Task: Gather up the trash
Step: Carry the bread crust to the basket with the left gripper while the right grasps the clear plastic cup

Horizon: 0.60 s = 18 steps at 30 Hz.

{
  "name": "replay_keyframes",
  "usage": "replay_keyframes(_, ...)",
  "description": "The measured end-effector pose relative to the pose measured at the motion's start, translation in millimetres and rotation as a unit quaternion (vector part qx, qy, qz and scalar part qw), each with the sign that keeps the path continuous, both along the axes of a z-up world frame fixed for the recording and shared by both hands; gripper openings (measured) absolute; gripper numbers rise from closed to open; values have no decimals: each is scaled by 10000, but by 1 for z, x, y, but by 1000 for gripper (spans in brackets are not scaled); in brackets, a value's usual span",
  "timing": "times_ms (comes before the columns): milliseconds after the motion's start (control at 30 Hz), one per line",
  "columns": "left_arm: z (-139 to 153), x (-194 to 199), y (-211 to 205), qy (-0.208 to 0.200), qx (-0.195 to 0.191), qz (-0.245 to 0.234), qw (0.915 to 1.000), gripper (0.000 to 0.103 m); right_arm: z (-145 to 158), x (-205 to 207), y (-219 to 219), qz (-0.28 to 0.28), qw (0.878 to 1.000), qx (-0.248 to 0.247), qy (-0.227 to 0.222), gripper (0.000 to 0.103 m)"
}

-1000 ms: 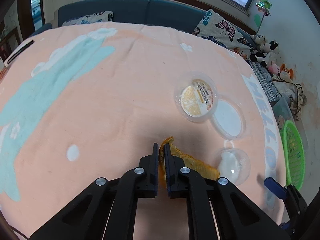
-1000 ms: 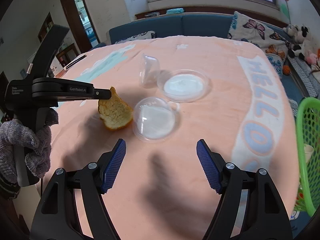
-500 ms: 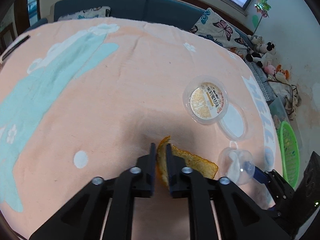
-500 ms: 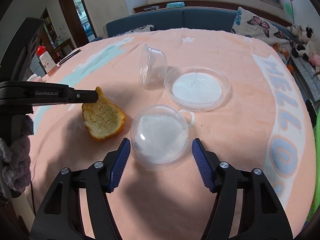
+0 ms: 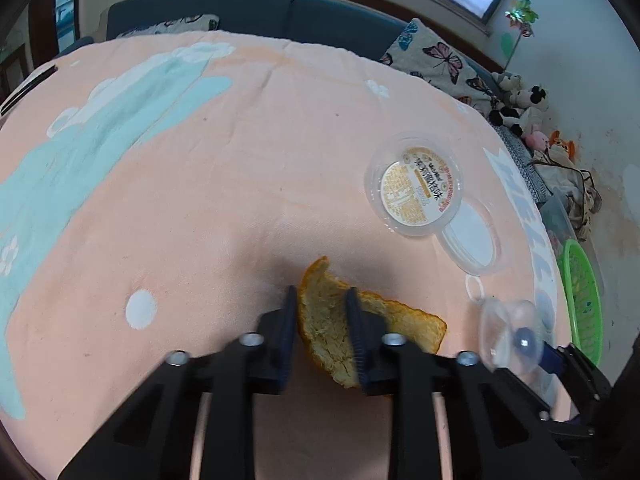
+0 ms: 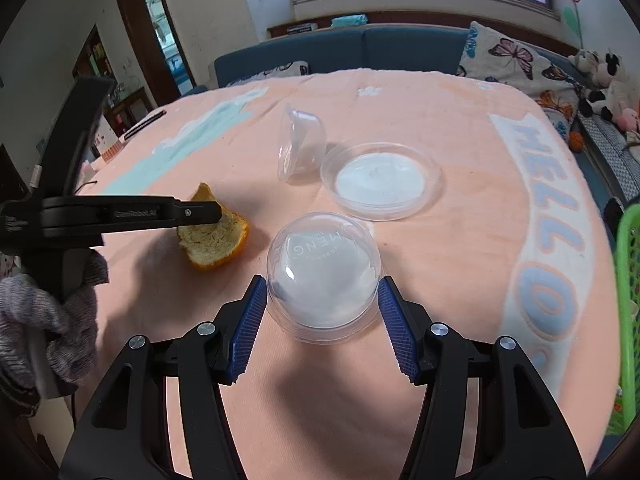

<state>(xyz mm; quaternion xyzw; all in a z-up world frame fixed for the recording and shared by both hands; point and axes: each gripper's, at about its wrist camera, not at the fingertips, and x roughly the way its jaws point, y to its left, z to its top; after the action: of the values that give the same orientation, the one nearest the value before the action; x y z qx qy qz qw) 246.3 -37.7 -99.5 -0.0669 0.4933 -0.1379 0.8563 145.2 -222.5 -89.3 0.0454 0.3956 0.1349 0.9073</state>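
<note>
my left gripper (image 5: 322, 334) hides the lower part of the orange peel (image 5: 320, 320); its jaws stand slightly apart with the one peel between them, and i cannot tell if they pinch it. my right gripper (image 6: 322, 316) is spread wide, its pads (image 6: 250, 326) flanking one clear dome lid (image 6: 324, 276) on the pink cloth (image 6: 440, 120); contact is unclear. beyond lie one tipped cup (image 6: 300, 142) and one flat lid (image 6: 380, 180). the green basket (image 6: 628, 300) is cut off at the right.
</note>
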Motion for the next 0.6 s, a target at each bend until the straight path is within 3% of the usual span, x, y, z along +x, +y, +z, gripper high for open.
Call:
replay_keyframes(67, 2, -2, -3, -106, 79, -56, 9999, 9, 4, -7, -7, -45, 10000, 60, -38, 58)
replay_keyframes(167, 10, -7, -8, -284, 187, -125, 9993, 7, 9, -16, -16, -134, 9998, 110, -92, 58)
replay_keyframes(433, 50, -27, -27, -649, -102, -556, 9963, 6, 24, -44, -55, -527, 9979, 183, -315, 58)
replay_keyframes(600, 75, -40, -63, -744, -339, -1028, 9913, 6, 29, -62, -96, -1009, 9939, 129, -414, 58)
